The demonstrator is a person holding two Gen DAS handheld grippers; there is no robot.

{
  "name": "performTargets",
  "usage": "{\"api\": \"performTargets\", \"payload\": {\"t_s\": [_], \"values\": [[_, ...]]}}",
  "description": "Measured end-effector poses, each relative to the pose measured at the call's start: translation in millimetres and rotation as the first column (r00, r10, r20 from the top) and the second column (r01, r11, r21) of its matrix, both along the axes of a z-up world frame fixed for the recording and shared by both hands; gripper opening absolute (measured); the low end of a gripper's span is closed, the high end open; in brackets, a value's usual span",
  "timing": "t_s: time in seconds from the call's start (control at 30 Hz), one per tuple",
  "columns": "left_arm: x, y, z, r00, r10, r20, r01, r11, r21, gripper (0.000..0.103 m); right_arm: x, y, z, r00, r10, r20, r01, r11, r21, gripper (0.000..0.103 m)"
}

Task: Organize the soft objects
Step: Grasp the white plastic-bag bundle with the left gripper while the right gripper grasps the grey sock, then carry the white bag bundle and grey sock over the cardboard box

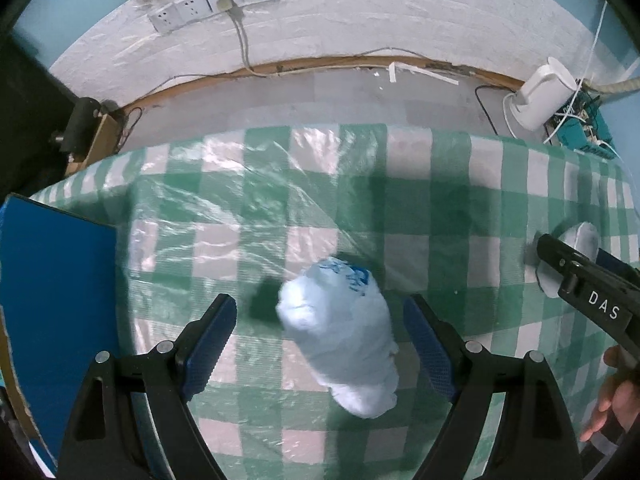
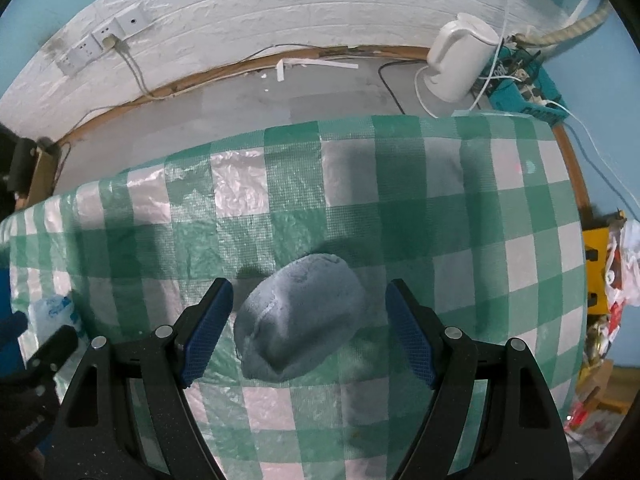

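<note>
left gripper [image 1: 320, 340] has its fingers wide apart, gripping nothing. the white plastic-wrapped bundle [image 1: 340, 340] sits right between the pads, long axis running from near the palm outward and slightly toward the left finger, so roughly along the fingers, not across. gap on both sides, no contact that i can see. right gripper [image 2: 308, 328] is also spread, unloaded. the grey-blue rolled cloth [image 2: 300, 320] lies between its pads, long axis tilted outward toward the right finger. both lie on the green checked tablecloth [image 2: 440, 220]. each hand is nearest its own item; my guess is closing straight in works for both, across the short axis.
</note>
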State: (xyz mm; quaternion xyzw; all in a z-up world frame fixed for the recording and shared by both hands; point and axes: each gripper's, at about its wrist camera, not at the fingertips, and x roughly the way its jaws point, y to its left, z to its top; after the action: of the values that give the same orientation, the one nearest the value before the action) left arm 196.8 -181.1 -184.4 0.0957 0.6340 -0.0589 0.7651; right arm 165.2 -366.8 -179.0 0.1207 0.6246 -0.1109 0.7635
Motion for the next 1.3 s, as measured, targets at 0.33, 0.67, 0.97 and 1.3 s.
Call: {"api": "performTargets", "payload": {"t_s": [0.33,0.67,0.97,1.3], "values": [[-5.8,-8.0,-17.1,0.999,-0.040,-0.015,0.040,0.998,0.056,0.085,-4.6,-7.4,-8.8,1.000,-0.015,-0.009,0.015,1.000,0.016,0.076],[-15.2,-6.4,-10.5,0.998,-0.064,0.013,0.064,0.997,0.050,0.051,-9.2,-0.6,-1.6,1.000,0.026,0.016,-0.027,0.999,0.039,0.027],[-28.2,5.2,8.8,0.995,-0.082,0.052,0.080,0.996,0.033,0.050,-22.8,14.0,10.2,0.995,0.091,0.031,-0.093,0.993,0.066,0.024],[-42.3,26.3,32.5,0.990,-0.093,0.105,0.088,0.995,0.054,0.050,-41.5,38.3,38.5,0.986,0.156,0.053,-0.158,0.986,0.048,0.024]]}}
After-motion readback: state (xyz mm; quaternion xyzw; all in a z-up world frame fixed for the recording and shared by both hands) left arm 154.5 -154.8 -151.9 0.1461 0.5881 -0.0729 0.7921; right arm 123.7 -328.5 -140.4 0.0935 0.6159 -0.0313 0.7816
